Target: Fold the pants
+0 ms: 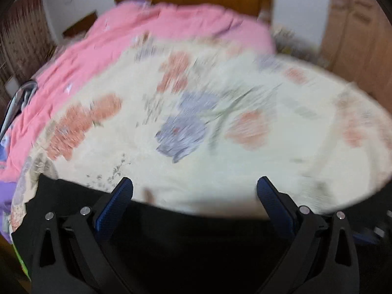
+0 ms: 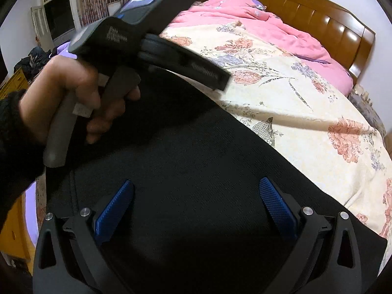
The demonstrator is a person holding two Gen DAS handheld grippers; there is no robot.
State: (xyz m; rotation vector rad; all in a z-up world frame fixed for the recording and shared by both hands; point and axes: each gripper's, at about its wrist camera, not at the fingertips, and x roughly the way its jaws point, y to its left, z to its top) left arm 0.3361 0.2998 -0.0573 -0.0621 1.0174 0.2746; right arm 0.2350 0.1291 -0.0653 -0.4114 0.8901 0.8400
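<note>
Black pants point(image 2: 196, 147) lie spread flat on the floral bed sheet point(image 2: 306, 103). My right gripper point(image 2: 196, 203) hovers just above the middle of the pants, open, with nothing between its blue pads point(image 2: 115, 208). A hand point(image 2: 73, 85) holds my left gripper point(image 2: 218, 77) above the pants' far edge, toward the upper left. In the blurred left wrist view, my left gripper point(image 1: 194, 191) is open and empty. It hangs over the edge where the pants point(image 1: 196, 235) meet the sheet point(image 1: 245, 147).
A pink quilt point(image 2: 257, 24) is bunched at the head of the bed below a wooden headboard point(image 2: 318, 19). Yellow wooden furniture point(image 2: 14, 232) stands at the left. A dark pile point(image 2: 36, 58) sits near a doorway point(image 2: 58, 14). The bed's right edge point(image 2: 382, 132) drops away.
</note>
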